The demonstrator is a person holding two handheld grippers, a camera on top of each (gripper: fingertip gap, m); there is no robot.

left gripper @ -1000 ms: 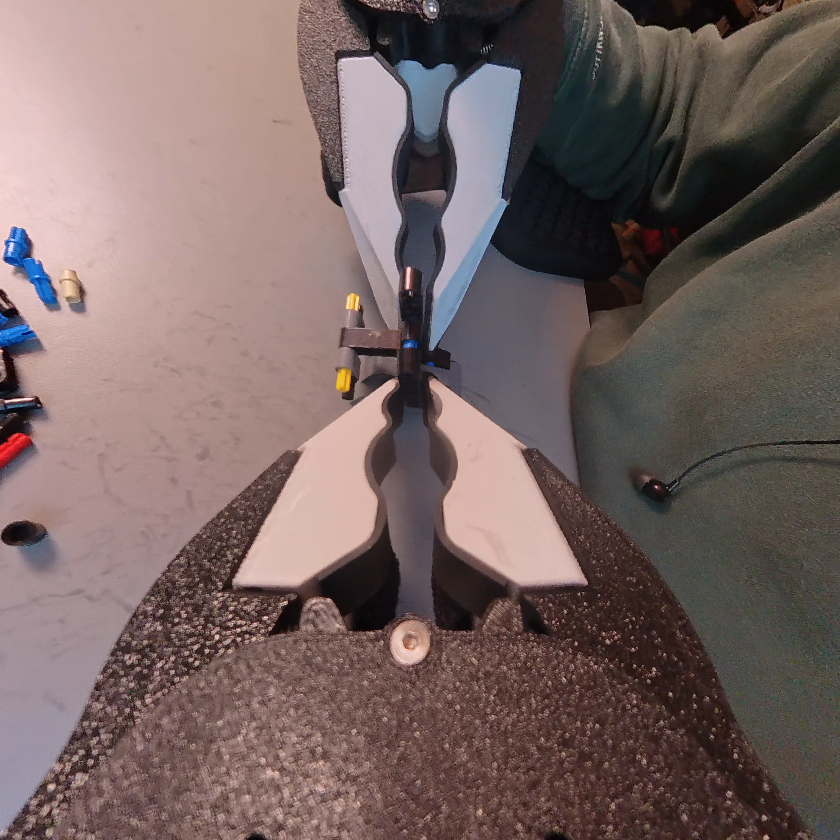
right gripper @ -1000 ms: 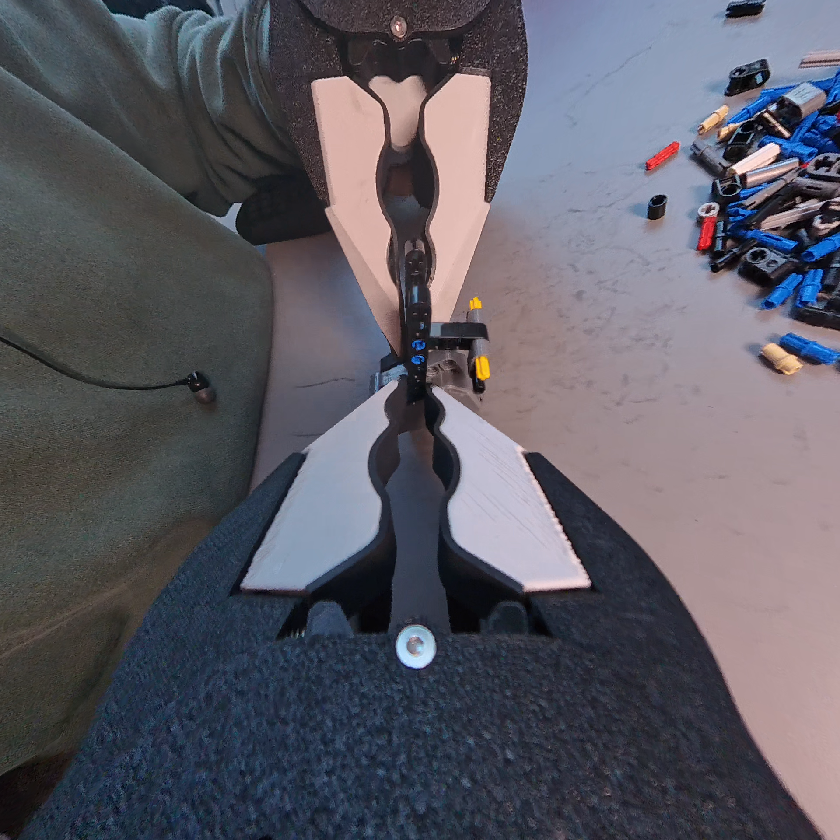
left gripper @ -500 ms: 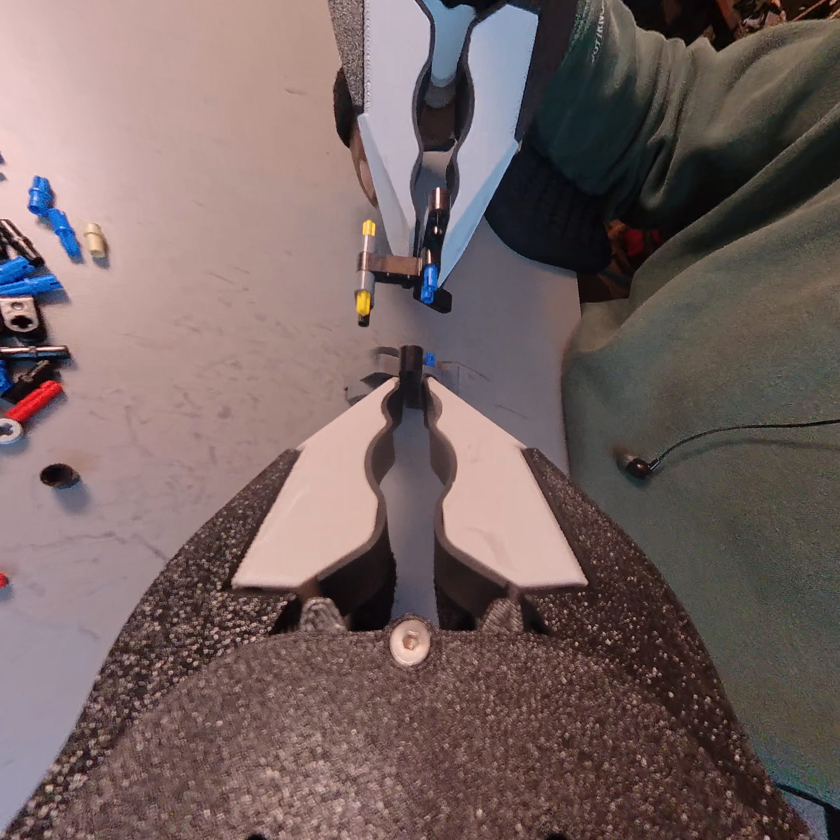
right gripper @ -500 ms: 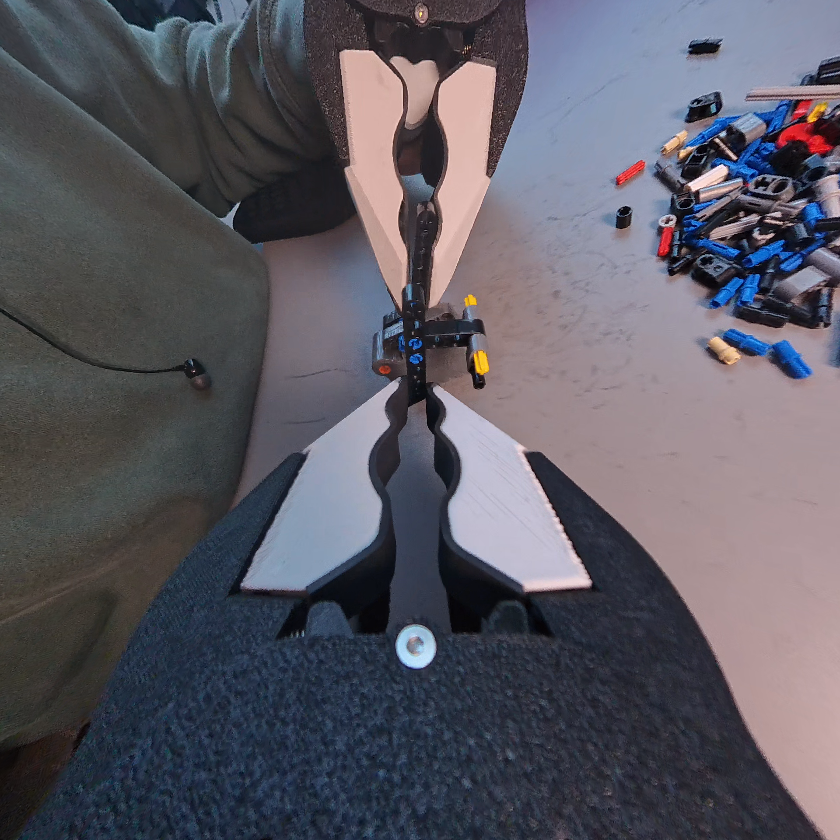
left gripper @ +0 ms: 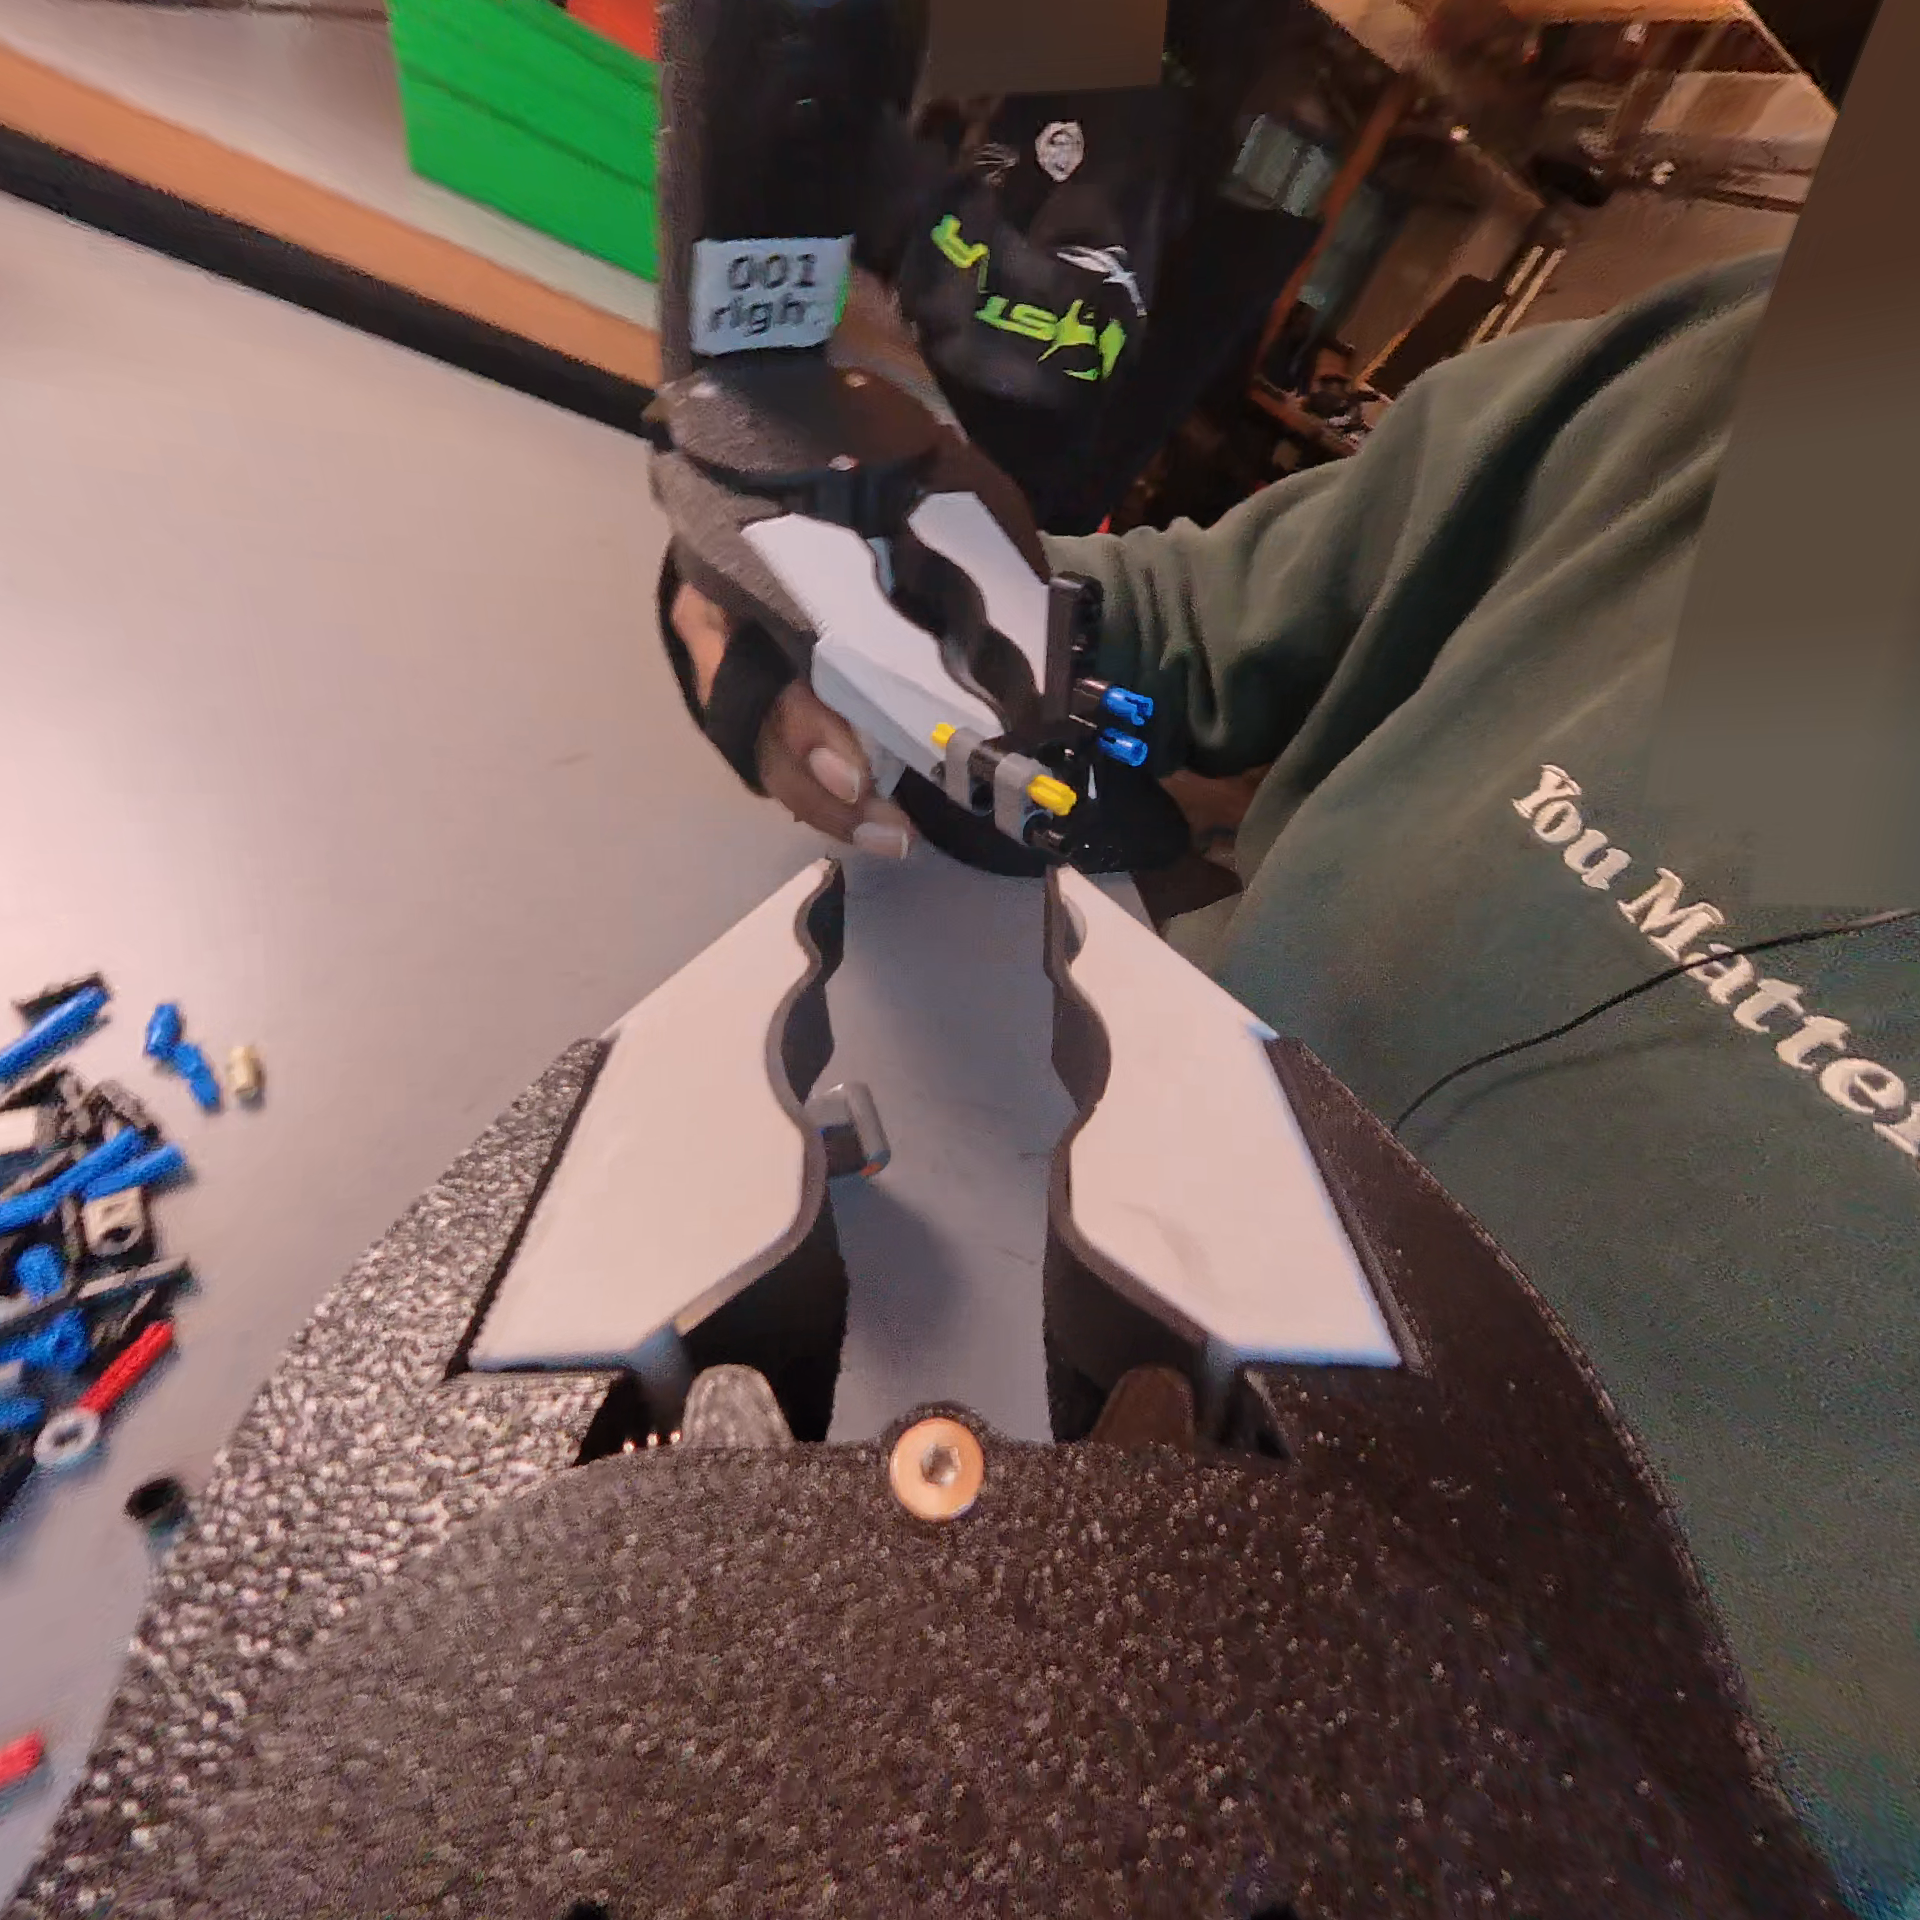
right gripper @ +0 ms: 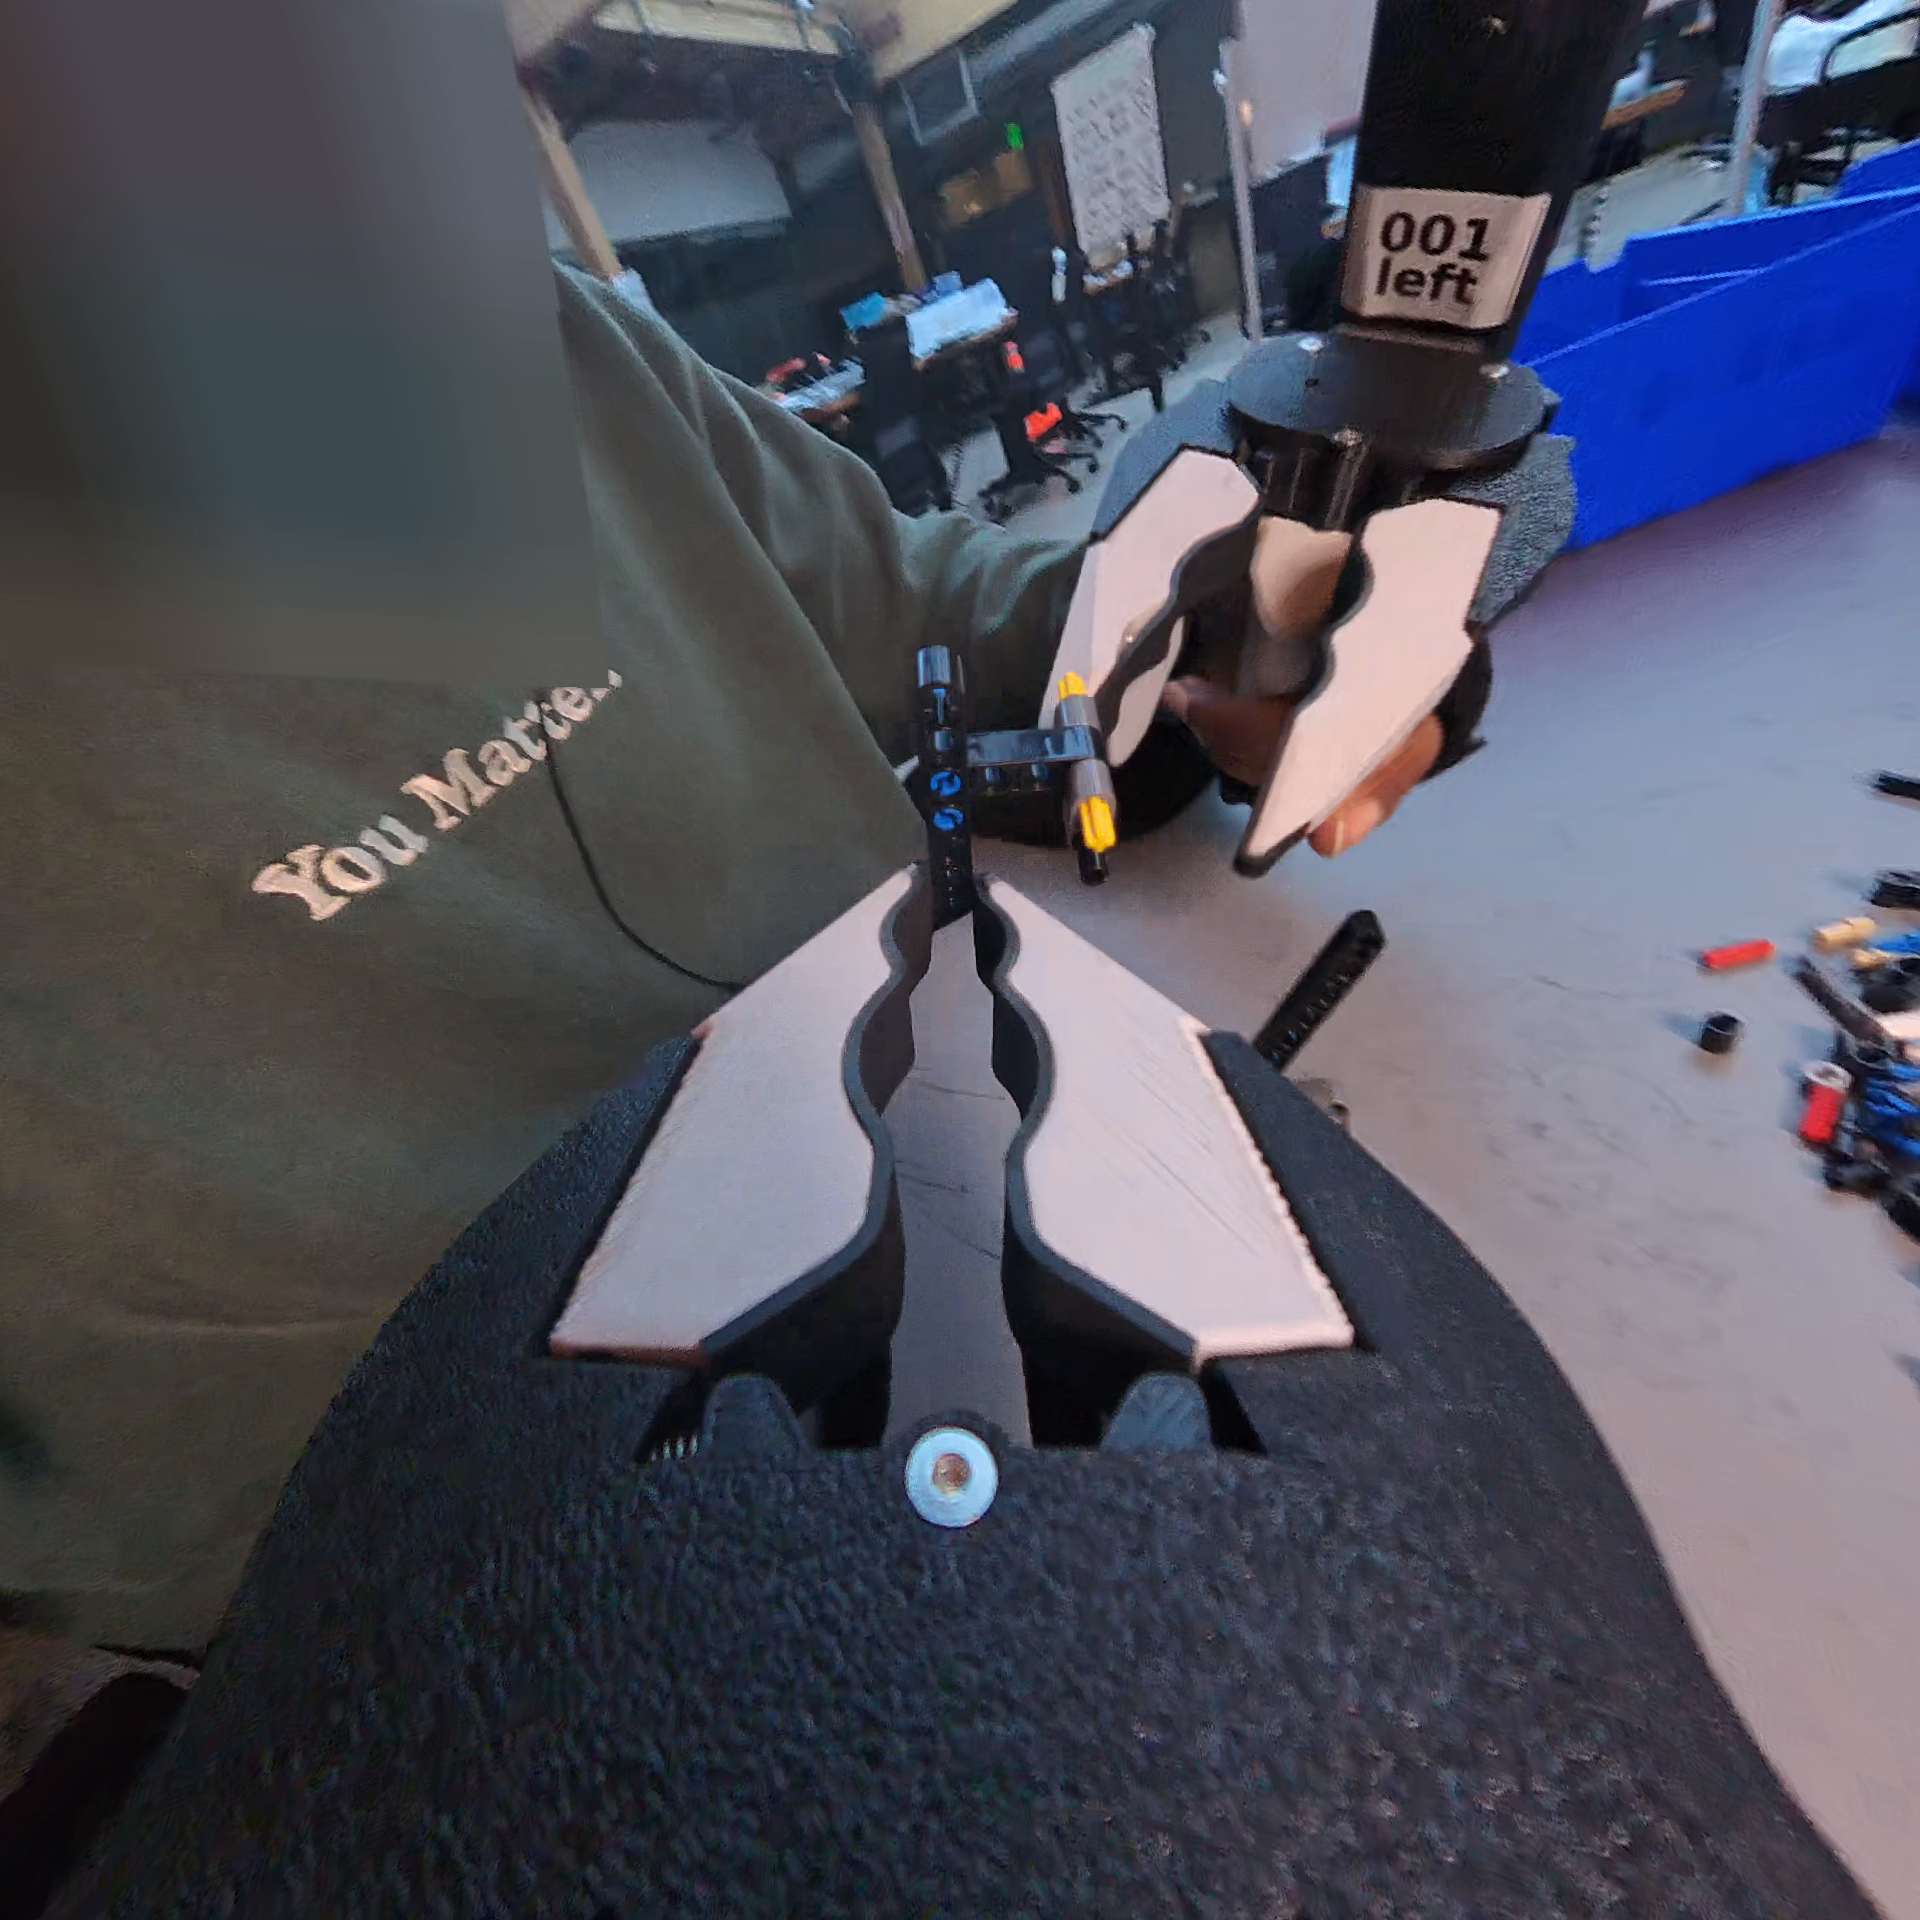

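Tongs, right (right gripper: 951,902): clamped on my small brick assembly (right gripper: 1003,767), black beam upright, yellow-pinned arm out sideways, raised off the counter (right gripper: 1558,1143); tongs, left (left gripper: 940,883): spread wide, holding nothing, grey piece (left gripper: 854,1127) beneath; loose parts (left gripper: 78,1195) heaped aside, unused

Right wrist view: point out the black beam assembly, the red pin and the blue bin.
black beam assembly (right gripper: 949,790), right wrist view, on its upright beam.
red pin (right gripper: 1737,953), right wrist view, mid-length.
blue bin (right gripper: 1745,364), right wrist view, on its side wall.
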